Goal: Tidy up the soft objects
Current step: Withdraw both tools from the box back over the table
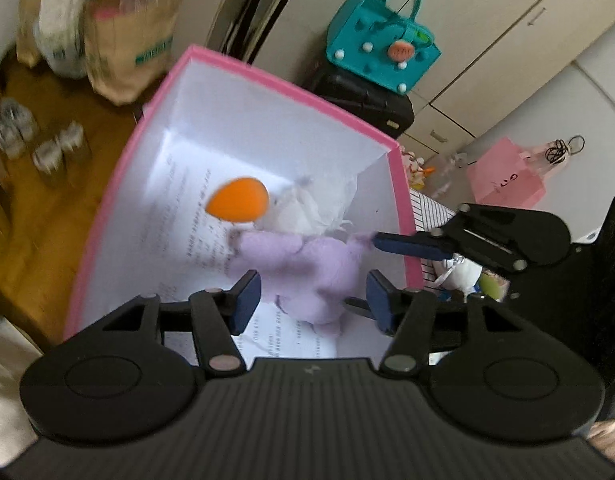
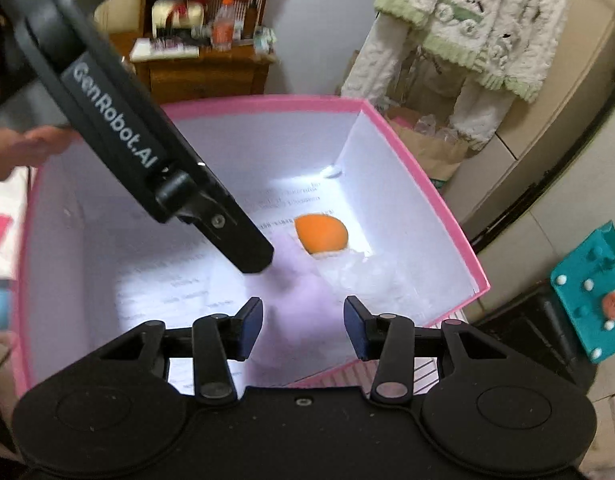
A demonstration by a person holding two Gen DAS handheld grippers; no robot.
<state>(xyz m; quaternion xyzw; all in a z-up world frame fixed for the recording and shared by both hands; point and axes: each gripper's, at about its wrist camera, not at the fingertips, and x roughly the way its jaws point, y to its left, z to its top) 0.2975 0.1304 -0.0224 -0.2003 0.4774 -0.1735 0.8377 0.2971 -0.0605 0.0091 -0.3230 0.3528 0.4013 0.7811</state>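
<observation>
Lilac plush toy [image 1: 303, 264] lying on printed paper [image 1: 195, 236] near the pink box's [image 1: 107, 208] right wall, orange sponge egg [image 1: 237, 199] and white fluff [image 1: 295, 208] just behind. Left gripper [image 1: 313, 300] and right gripper [image 2: 303, 322] both spread, empty. Best withdrawn straight up, clear of the rim. Beyond: wood floor [image 1: 39, 232], teal bag [image 1: 381, 42].

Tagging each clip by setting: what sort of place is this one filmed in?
Probably a lived-in room at home, maybe a bedroom: fleece pajamas hang on a cupboard door, a cluttered wooden cabinet stands behind, and a teal handbag sits on a black suitcase.
</observation>
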